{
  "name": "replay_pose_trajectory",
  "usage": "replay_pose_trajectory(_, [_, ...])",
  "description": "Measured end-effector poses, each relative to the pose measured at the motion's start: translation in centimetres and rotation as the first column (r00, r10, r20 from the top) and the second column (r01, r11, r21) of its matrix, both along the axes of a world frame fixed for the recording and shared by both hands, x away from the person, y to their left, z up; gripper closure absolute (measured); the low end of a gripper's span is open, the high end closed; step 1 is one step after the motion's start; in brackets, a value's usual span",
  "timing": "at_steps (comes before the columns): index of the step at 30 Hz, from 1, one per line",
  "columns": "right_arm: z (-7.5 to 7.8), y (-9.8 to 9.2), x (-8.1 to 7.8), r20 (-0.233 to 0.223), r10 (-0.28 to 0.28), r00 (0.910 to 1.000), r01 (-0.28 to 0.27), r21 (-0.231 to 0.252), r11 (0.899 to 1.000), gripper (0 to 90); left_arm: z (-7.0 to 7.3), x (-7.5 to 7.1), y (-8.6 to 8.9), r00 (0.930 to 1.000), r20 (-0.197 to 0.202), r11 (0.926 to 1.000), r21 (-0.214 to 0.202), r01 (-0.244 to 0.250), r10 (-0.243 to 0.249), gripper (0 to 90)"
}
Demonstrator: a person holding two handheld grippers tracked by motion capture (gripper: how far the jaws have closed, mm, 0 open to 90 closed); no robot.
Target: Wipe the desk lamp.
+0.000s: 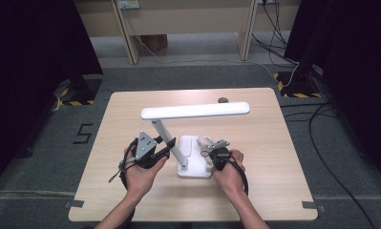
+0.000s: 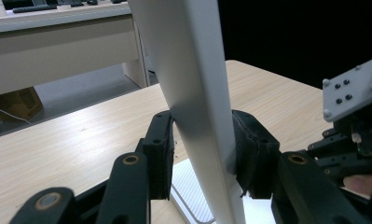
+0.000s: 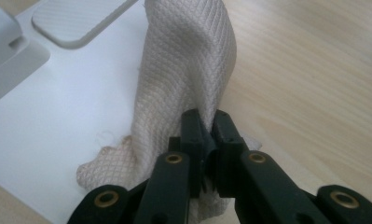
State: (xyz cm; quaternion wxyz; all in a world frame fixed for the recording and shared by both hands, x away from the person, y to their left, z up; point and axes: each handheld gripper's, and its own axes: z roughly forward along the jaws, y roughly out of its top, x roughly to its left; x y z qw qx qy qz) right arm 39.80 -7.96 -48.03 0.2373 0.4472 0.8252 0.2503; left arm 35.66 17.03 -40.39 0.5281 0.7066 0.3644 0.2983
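Left hand-held gripper (image 1: 165, 151) clamped on slanted lamp arm (image 2: 197, 116), jaws pressed against both sides. White desk lamp (image 1: 195, 110) stood mid-surface (image 1: 274, 157), base toward near edge. Right hand-held gripper (image 3: 207, 128) pinched shut on beige cloth (image 3: 183, 60), cloth laid on lamp base (image 3: 58, 116).

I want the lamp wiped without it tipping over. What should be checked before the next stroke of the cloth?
1. Left gripper clamps the lamp arm: ok.
2. Right gripper pinches the cloth: ok.
3. Cloth lies on the lamp base: ok.
4. Base sits flat on the table: ok, by the high view.
5. Lamp head clear of both hands: ok.
6. Dirt left on the base: cannot tell.
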Motion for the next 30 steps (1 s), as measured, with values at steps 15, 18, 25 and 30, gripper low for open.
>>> replay_pose_trajectory(15, [1.8, 3.4, 2.3, 0.085, 0.091, 0.9923, -0.097, 0.071, 0.993, 85.6, 0.0, 0.0, 0.0, 1.0000, -0.001, 1.0000, 0.008, 0.003, -0.003, 60.5])
replay_pose_trajectory(18, [1.8, 4.2, 2.6, 0.089, 0.116, 0.9893, -0.123, 0.078, 0.989, 85.6, 0.0, 0.0, 0.0, 1.0000, 0.000, 1.0000, 0.007, 0.003, -0.003, 60.5])
replay_pose_trajectory(25, [1.6, 5.9, 3.4, 0.095, 0.186, 0.9780, -0.193, 0.069, 0.979, 85.6, 0.1, 0.0, 0.1, 1.0000, -0.001, 0.9999, 0.007, 0.007, -0.007, 60.3])
replay_pose_trajectory(30, [1.1, 6.6, 3.7, 0.069, 0.199, 0.9776, -0.204, 0.080, 0.976, 85.6, 0.1, 0.0, 0.1, 1.0000, -0.002, 0.9999, 0.009, 0.009, -0.009, 60.1])
